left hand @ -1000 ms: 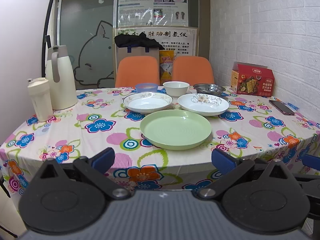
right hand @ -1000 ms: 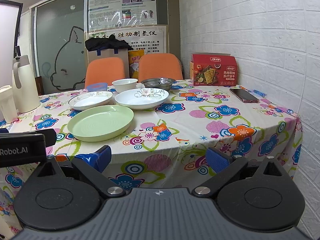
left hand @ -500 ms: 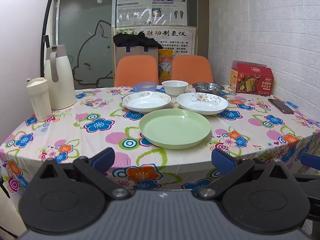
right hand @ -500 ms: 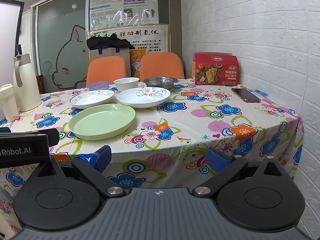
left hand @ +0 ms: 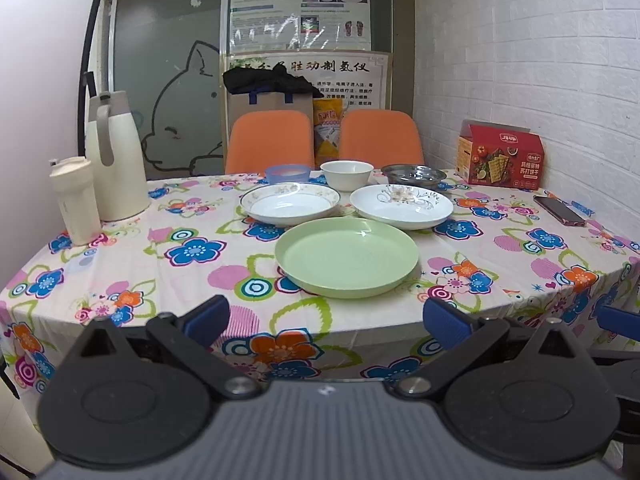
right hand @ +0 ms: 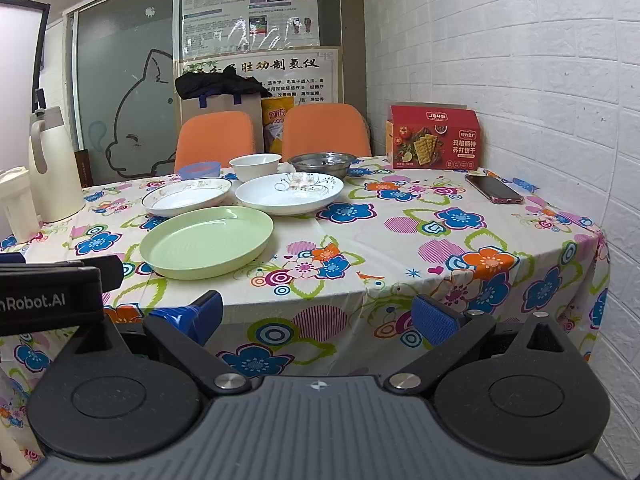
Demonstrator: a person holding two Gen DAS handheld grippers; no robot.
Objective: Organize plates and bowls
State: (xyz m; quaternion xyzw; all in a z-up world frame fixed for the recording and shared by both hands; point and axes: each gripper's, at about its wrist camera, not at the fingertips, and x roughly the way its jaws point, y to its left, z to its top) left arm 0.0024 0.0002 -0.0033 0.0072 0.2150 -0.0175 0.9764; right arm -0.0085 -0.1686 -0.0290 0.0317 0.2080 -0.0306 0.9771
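Step in hand: approach. No dish is lifted or stacked yet, so you are at the start of the sorting, judging from the layout.

Left gripper (left hand: pixel 326 316): held short of the near bench edge, aimed at the dishes. Its fingers (left hand: pixel 208 314) stand wide apart and carry nothing.

Right gripper (right hand: pixel 318 316): held level beside the left one, also short of the bench edge. Its fingers (right hand: pixel 434 318) stand wide apart and carry nothing.

Green plate (left hand: pixel 347 257): nearest dish, flat on the bench (left hand: pixel 120 280), roughly centred ahead of the left gripper.

Patterned plates: the gold-rimmed plate (left hand: pixel 290 204) lies behind the green plate to the left; the floral plate (left hand: pixel 401 206) lies behind it to the right. Both sit just beside the green plate's far rim.

Bowls: the blue bowl (left hand: pixel 287 173), the white bowl (left hand: pixel 347 175) and the steel bowl (left hand: pixel 413 174) form a row at the back, well apart from both grippers.

Bystanders: a phone (right hand: pixel 494 189), a cracker box (right hand: pixel 434 138), a thermos jug (left hand: pixel 114 156) and a tumbler (left hand: pixel 75 199) stand clear of the dishes.

Next move: likely a reach to one rim. Bring one finger under the lip and one over it; the plates lie flat, so expect little clearance beneath. Lift clear before crossing neighbouring dishes.

Risk: a glazed rim may slip if gripped shallowly.
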